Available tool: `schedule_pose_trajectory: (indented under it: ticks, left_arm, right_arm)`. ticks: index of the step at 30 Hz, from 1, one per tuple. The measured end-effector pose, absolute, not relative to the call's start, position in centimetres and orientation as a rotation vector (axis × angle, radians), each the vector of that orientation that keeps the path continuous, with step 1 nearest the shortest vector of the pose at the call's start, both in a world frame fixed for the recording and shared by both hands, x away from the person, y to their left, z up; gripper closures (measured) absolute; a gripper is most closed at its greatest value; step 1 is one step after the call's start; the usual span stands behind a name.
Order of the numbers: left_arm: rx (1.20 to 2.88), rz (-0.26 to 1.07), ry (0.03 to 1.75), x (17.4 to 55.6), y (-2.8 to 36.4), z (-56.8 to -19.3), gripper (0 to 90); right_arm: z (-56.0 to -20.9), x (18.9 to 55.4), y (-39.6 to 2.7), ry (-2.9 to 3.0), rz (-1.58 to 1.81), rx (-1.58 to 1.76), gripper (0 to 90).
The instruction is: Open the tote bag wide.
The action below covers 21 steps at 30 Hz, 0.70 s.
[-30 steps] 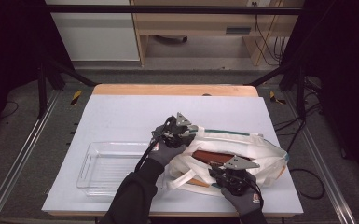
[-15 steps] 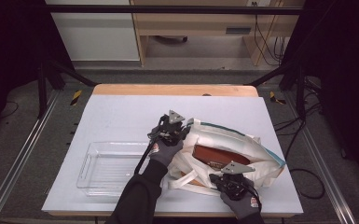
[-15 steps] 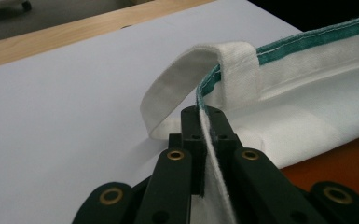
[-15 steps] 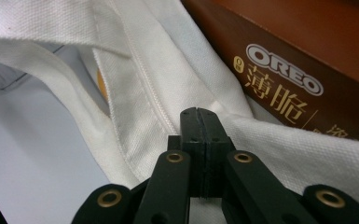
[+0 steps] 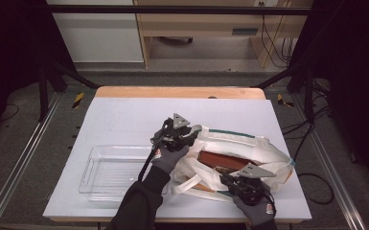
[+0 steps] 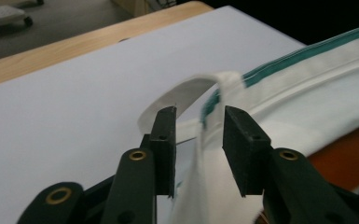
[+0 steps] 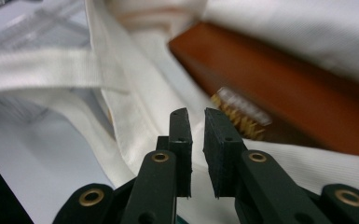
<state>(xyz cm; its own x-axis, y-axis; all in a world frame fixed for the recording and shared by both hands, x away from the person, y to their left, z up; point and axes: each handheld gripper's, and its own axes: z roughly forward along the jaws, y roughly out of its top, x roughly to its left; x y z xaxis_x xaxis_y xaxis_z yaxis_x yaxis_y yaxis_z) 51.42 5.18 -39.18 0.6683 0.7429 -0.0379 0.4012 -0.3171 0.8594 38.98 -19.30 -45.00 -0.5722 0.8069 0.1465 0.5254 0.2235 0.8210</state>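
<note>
With my left gripper spread astride the rim of the white tote bag right of the clear tray and my right gripper nearly pressed together gripping nothing visible, I judge the bag-opening step underway; next, extracting the brown book.

Bag right of tray (touching)
</note>
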Motion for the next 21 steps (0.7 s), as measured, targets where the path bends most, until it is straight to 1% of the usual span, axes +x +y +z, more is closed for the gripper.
schedule_pose_trajectory:
  ticks: [2, 3, 4, 5, 6, 7, 8, 9, 10, 11, 12, 13, 14, 15, 16, 17, 18, 21]
  left_arm:
    - [1.915, 0.457, 0.865, 50.3, 5.6, -38.5, 62.9]
    - [1.915, 0.457, 0.865, 50.3, 5.6, -38.5, 62.7]
    - [1.886, 0.449, 0.844, 48.9, 5.9, -37.9, 63.7]
    - [1.886, 0.449, 0.844, 48.9, 5.9, -37.9, 65.3]
    - [1.865, 0.434, 0.826, 47.4, 5.9, -37.5, 68.4]
    - [1.865, 0.434, 0.826, 47.4, 5.9, -37.5, 71.8]
    - [1.853, 0.413, 0.813, 45.9, 5.5, -37.6, 76.1]
    - [1.853, 0.413, 0.813, 45.9, 5.5, -37.6, 77.9]
    - [1.872, 0.409, 0.805, 45.1, 5.0, -37.9, 80.6]
    - [1.885, 0.399, 0.801, 44.7, 4.6, -38.2, 80.6]
    - [1.905, 0.391, 0.796, 44.0, 3.9, -38.8, 83.7]
    - [1.919, 0.388, 0.795, 43.6, 3.5, -39.2, 84.7]
    - [1.953, 0.387, 0.789, 42.8, 2.4, -40.2, 85.8]
    - [1.953, 0.387, 0.789, 42.8, 2.4, -40.2, 86.3]
    - [1.968, 0.376, 0.791, 42.2, 1.5, -41.3, 87.0]
    - [1.968, 0.376, 0.791, 42.2, 1.5, -41.3, 87.4]
    - [1.979, 0.371, 0.797, 41.8, 0.7, -42.1, 87.6]
    - [1.982, 0.377, 0.798, 41.5, 0.2, -42.8, 87.8]
  right_arm:
    - [-43.8, 38.5, -20.4, 2.134, 1.275, 1.234, 83.9]
    - [-43.8, 38.5, -20.4, 2.134, 1.275, 1.234, 83.9]
    - [-42.7, 38.2, -21.9, 2.083, 1.269, 1.245, 87.4]
    - [-42.5, 38.1, -22.3, 2.069, 1.257, 1.255, 88.1]
    - [-42.3, 38.1, -22.8, 2.054, 1.235, 1.262, 88.9]
    - [-42.3, 38.1, -22.8, 2.054, 1.235, 1.262, 88.9]
    - [-42.5, 38.3, -23.8, 2.032, 1.18, 1.3, 89.3]
    - [-42.5, 38.3, -23.8, 2.032, 1.18, 1.3, 89.3]
    - [-43.2, 38.6, -24.5, 2.037, 1.161, 1.328, 89.6]
    - [-43.2, 38.6, -24.5, 2.037, 1.161, 1.328, 89.6]
    - [-43.9, 38.8, -24.8, 2.048, 1.133, 1.354, 89.7]
    - [-44.2, 38.8, -24.9, 2.054, 1.128, 1.361, 90.0]
    - [-44.5, 38.8, -25.1, 2.061, 1.13, 1.377, 90.0]
    - [-44.5, 38.8, -25.1, 2.061, 1.13, 1.377, 90.0]
    - [-44.8, 38.7, -25.3, 2.068, 1.126, 1.386, 90.0]
    - [-44.8, 38.7, -25.3, 2.068, 1.126, 1.386, 90.0]
    - [-45.1, 38.6, -25.4, 2.079, 1.113, 1.397, 90.0]
    - [-45.8, 38.7, -25.6, 2.111, 1.08, 1.413, 90.0]
